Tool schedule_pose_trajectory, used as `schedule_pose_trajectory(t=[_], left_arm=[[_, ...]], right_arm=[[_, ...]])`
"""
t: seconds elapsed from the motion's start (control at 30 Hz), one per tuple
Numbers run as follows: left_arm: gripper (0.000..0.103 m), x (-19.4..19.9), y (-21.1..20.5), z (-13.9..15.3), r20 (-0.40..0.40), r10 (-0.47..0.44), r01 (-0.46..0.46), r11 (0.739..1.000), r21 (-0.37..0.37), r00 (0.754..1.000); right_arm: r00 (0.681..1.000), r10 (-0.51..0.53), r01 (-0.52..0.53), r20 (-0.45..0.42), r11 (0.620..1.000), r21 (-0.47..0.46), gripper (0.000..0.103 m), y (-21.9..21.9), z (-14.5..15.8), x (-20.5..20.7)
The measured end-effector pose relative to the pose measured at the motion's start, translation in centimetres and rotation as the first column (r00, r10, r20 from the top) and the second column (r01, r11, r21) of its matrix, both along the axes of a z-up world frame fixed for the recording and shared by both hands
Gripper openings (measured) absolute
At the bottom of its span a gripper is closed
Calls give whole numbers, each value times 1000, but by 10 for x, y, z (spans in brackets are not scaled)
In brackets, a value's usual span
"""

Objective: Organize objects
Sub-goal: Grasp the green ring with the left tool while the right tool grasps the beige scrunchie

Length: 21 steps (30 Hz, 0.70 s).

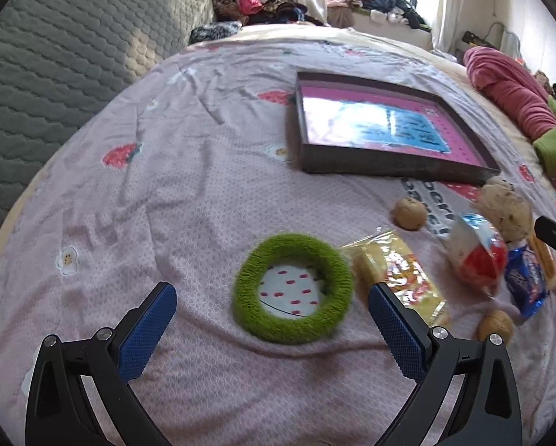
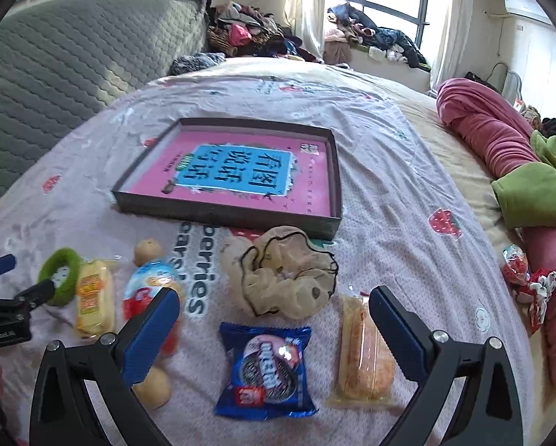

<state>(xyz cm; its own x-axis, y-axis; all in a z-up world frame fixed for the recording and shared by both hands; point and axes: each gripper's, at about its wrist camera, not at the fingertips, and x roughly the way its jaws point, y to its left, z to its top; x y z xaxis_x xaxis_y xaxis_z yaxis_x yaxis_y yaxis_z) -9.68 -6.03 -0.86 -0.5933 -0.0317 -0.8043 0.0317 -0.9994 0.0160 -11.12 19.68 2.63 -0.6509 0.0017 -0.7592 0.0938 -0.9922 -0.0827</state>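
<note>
Left wrist footage is filled by the green fuzzy ring (image 1: 292, 288), which lies flat on the pink bedsheet (image 1: 166, 193) between the spread fingers of the left gripper (image 1: 272, 316), nothing being held. Just right of the ring a yellow snack packet (image 1: 400, 278) is seen, its long axis running away from the camera toward the dark shallow box (image 1: 385, 163). Beyond the packet, a walnut (image 1: 410, 213) sits nearer the box, and a second walnut (image 1: 495, 327) lies to the ring's far right. Motion blur softens this side.

Shown clearly only by the right wrist view are the blue cookie packet (image 2: 266, 369) — lying flat between the parted, empty fingers of the right gripper (image 2: 274, 319) — and a clear-wrapped bread roll (image 2: 363, 349) just right of it, its long axis pointing up toward the box (image 2: 226, 210). A beige drawstring pouch (image 2: 285, 271) is slumped between the cookie packet and the box's near wall. Left of the pouch, a red-and-white egg-shaped toy pack (image 2: 148, 293) is partly hidden by the gripper's left finger.

Inside the box a pink book with a blue label (image 2: 237, 171) is laid flat; its characters are read upside down from here. The ring (image 2: 60, 275) appears small, far left of the box's near corner, beside the left gripper (image 2: 3, 297). A rolled pink blanket (image 2: 500, 137) is piled well right of the box.
</note>
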Motion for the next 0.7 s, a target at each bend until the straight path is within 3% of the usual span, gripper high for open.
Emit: schedule_pose_trajectory(t=[0.3, 0.47, 0.53, 0.63, 0.7], left_arm=[[100, -13, 0, -22, 53, -9, 9, 1000, 0, 999], [87, -21, 3, -31, 82, -22, 21, 1000, 16, 996], [72, -21, 6, -31, 78, -38, 37, 999, 18, 996], [63, -20, 11, -29, 76, -66, 65, 998, 15, 995], [58, -21, 11, -30, 84, -77, 75, 997, 30, 994]], right_arm=[[999, 19, -22, 33, 997, 77, 101, -14, -18, -22], [998, 25, -33, 65, 992, 120, 71, -19, -26, -33], [996, 39, -48, 81, 993, 111, 55, -20, -30, -35], [993, 63, -73, 97, 991, 111, 39, -23, -35, -36], [990, 80, -91, 113, 992, 93, 33, -25, -37, -37]])
